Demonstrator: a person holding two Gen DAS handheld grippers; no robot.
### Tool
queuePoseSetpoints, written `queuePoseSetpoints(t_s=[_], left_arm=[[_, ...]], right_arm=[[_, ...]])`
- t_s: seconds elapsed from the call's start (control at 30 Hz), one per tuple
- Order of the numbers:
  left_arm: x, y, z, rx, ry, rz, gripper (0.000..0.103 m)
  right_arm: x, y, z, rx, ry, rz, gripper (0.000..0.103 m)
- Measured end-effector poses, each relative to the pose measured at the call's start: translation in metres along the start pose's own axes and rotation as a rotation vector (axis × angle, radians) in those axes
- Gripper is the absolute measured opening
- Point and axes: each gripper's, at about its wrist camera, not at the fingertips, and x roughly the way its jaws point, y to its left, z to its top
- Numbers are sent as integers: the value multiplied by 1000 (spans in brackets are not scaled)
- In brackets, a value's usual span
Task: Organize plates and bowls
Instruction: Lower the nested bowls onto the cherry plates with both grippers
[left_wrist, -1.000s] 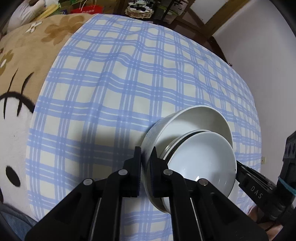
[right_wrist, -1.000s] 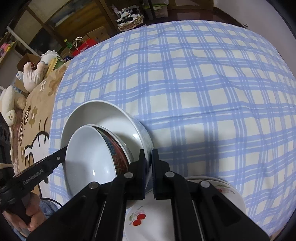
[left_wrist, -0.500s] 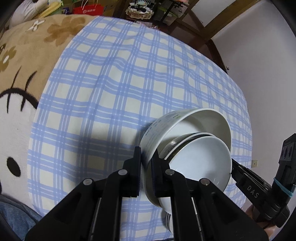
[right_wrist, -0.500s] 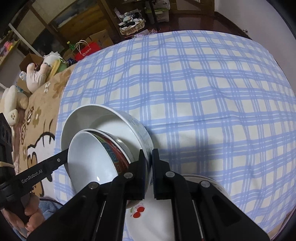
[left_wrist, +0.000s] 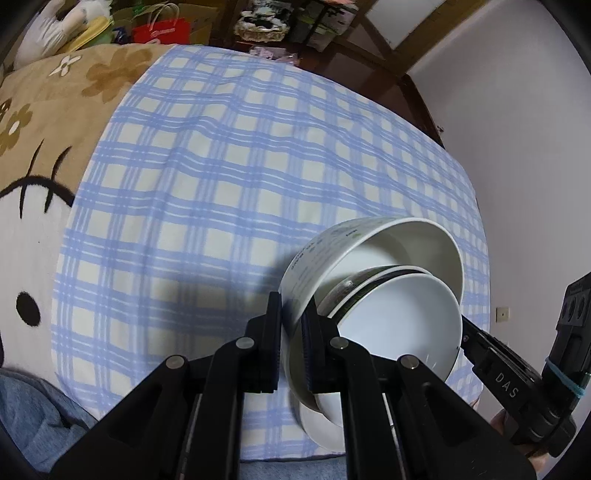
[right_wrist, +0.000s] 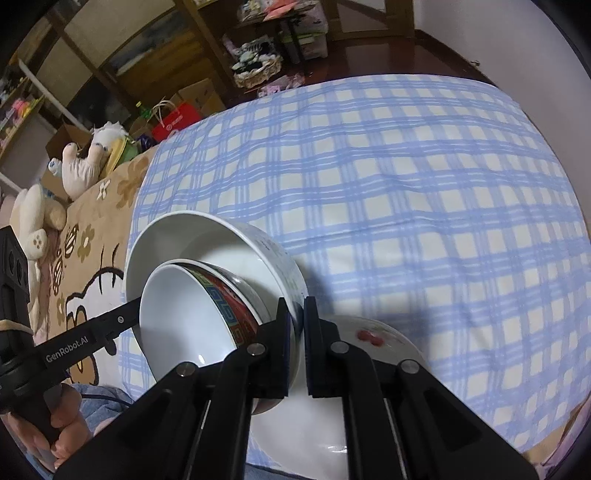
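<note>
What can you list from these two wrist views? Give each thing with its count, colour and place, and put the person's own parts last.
big bowl: one, white with faint print outside, tilted and held above the cloth by its rim on two sides.
small bowl: one, white inside with a red and blue band outside, nested in the big bowl.
plate: one, white with red cherries, on the cloth under the bowls.
cloth: one, blue and cream check, covering the surface.
blanket: one, tan with a cartoon cat, left of the cloth.
soft toys: at least two, cream, beyond the blanket.
red bag: one, on the floor behind.
left claw: black, shut on the big bowl's rim.
right claw: black, shut on the opposite rim.
hand: one, gripping the left claw's handle.
</note>
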Motion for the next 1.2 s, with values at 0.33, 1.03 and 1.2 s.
queuePoseSetpoints(t_s=[0.33,1.03,1.2], left_arm=[[9,-48,-46,103,22,37,9],[54,-73,-72,216,68,138,8],[56,-79,-64,233,52,143,8]], right_arm=[[-24,-46,-42,48,-14,-36,8],[0,-94,-79,160,-43,8,8],[1,-97,-73,156,-48,31,7]])
